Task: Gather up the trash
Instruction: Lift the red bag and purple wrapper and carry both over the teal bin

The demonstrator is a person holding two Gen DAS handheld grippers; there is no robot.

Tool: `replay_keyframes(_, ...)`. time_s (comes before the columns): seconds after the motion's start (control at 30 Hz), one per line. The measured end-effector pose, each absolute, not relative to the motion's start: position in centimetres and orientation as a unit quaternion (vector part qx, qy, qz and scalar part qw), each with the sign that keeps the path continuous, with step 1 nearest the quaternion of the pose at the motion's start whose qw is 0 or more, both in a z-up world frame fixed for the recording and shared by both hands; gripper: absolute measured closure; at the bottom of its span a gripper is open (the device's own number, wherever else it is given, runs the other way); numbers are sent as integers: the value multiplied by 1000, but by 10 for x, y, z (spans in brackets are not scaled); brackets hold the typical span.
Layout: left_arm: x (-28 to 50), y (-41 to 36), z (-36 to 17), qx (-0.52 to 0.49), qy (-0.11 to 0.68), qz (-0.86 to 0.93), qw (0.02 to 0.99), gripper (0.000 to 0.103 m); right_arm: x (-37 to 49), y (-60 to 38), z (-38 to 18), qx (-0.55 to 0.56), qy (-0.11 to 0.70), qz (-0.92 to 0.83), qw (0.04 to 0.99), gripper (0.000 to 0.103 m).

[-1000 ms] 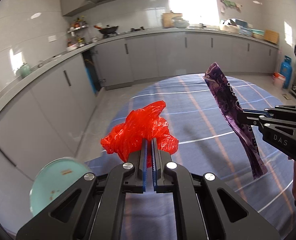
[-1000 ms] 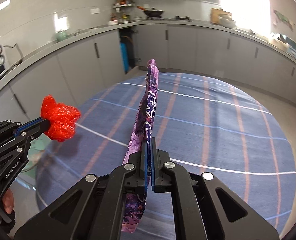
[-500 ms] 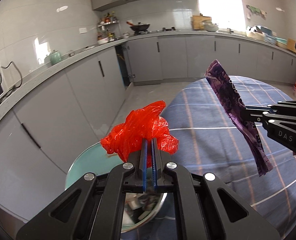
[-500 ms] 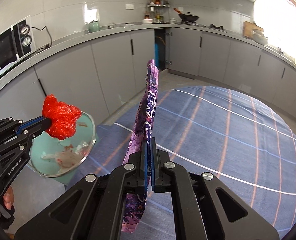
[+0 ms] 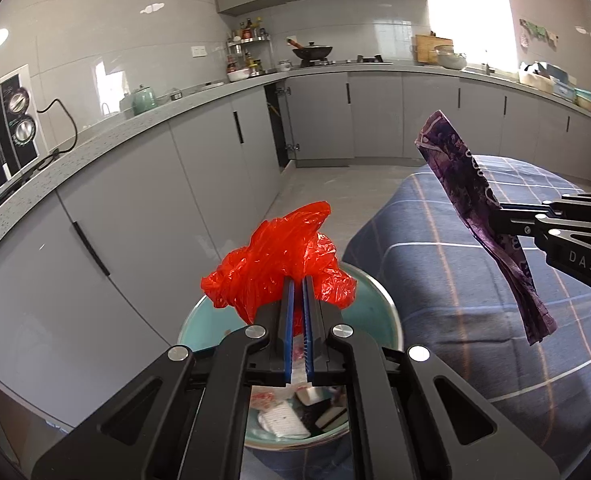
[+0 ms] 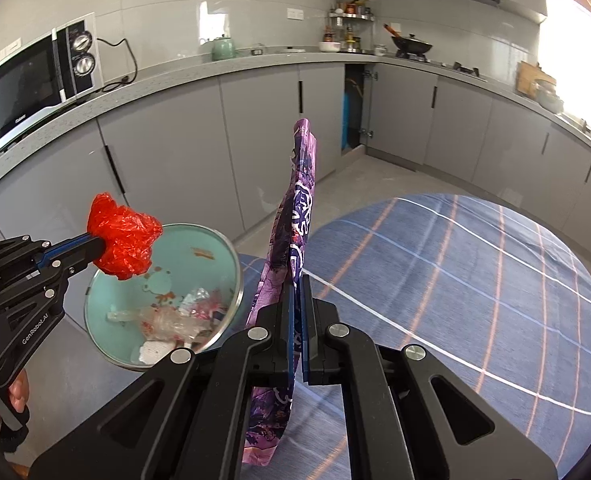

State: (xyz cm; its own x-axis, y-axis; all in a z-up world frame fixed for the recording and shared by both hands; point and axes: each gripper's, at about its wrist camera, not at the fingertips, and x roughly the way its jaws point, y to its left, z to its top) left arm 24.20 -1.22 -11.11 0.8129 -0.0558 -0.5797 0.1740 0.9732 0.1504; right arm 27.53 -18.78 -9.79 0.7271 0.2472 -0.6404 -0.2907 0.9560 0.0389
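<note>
My left gripper is shut on a crumpled red plastic bag and holds it above a teal bin that stands beside the table. The bin holds several scraps of trash. In the right wrist view the red bag hangs over the bin's far rim, with the left gripper behind it. My right gripper is shut on a long purple wrapper over the table's edge. The left wrist view shows that wrapper and the right gripper at the right.
A round table under a blue checked cloth lies to the right of the bin. Grey kitchen cabinets run behind, with a microwave on the counter. A hand holds the left gripper's handle.
Both grippers have swung left, away from the table's middle toward the bin. The bin has come fully into view below the red bag. Both grips are unchanged.
</note>
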Motion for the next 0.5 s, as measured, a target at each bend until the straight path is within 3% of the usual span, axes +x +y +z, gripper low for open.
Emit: replay_keyframes(0.5,240,24,-117,88,305,-27,948,98,280,-148,-95,-56,331,186,924,100)
